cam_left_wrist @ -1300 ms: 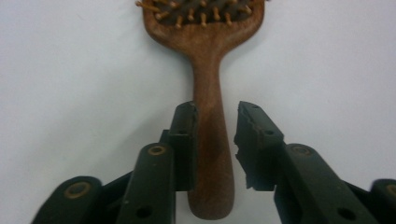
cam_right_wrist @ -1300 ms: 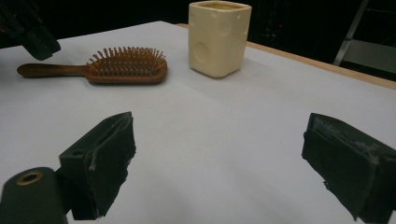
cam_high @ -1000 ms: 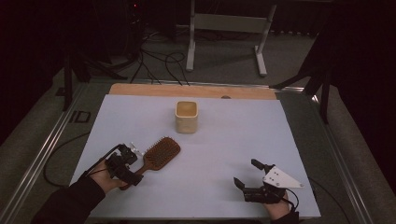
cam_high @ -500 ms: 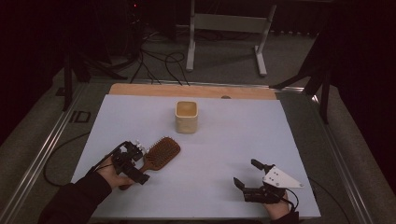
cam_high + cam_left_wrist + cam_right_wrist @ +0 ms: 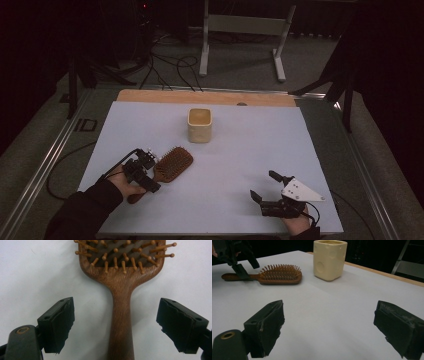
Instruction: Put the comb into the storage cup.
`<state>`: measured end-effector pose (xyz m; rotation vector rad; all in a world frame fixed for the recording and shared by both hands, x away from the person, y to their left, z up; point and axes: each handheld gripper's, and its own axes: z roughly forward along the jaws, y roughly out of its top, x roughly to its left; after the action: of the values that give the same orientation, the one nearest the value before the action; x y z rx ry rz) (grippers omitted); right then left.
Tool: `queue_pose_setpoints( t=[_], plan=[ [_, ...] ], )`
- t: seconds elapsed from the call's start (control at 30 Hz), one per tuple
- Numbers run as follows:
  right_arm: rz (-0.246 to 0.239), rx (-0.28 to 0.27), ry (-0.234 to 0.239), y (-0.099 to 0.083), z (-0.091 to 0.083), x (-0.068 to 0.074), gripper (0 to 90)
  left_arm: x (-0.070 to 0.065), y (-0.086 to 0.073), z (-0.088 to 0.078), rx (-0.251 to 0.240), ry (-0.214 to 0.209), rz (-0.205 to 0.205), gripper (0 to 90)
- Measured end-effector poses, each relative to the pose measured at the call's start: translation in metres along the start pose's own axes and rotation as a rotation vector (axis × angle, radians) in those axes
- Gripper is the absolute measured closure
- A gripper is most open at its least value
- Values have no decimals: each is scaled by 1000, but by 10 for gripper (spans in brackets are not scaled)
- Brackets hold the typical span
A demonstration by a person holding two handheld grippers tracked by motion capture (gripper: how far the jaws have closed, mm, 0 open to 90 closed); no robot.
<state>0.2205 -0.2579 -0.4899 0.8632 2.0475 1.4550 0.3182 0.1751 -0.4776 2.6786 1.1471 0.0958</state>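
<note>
**Left tongs straddled the hairbrush handle, not yet closed**

In the lower left of the high view, the left tongs [image 5: 150, 172] sat over the handle of a wooden hairbrush [image 5: 172, 164] lying bristles-up on the white desk [image 5: 240, 150]. They were released: in the left gripper view the jaws stood wide, one on each side of the handle, touching neither side. The right tongs [image 5: 265, 187], lower right, were likewise spread and empty, well apart from everything.

The step in hand looked like a pickup of the brush. To do it well, the jaws should drop low around the narrow handle, centred, and close squarely so the heavier head does not swing.

The left gripper view showed the handle's centring and wood grain. The right gripper view revealed the round dimples on the cream cup [image 5: 329, 258], which stood beyond the brush, near the top of the frame.
</note>
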Motion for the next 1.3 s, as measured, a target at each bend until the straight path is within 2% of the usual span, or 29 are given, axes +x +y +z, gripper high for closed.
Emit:
queue_pose_setpoints(
  t=[0.1, 0.47, 0.63, 1.3],
  plan=[
    [0, -3, 1, 0, 0, 0, 93, -1, 2, 2, 12, -7, 17, 226],
    [3, -3, 2, 0, 0, -1, 93, 1, 4, 8, 30, -2, 23, 423],
    [1, -2, 1, 0, 0, 0, 92, 3, 5, 9, 34, -8, 38, 510],
    [1, -3, 2, 0, 0, 0, 93, -3, 11, 13, 60, 0, 64, 651]
  ],
)
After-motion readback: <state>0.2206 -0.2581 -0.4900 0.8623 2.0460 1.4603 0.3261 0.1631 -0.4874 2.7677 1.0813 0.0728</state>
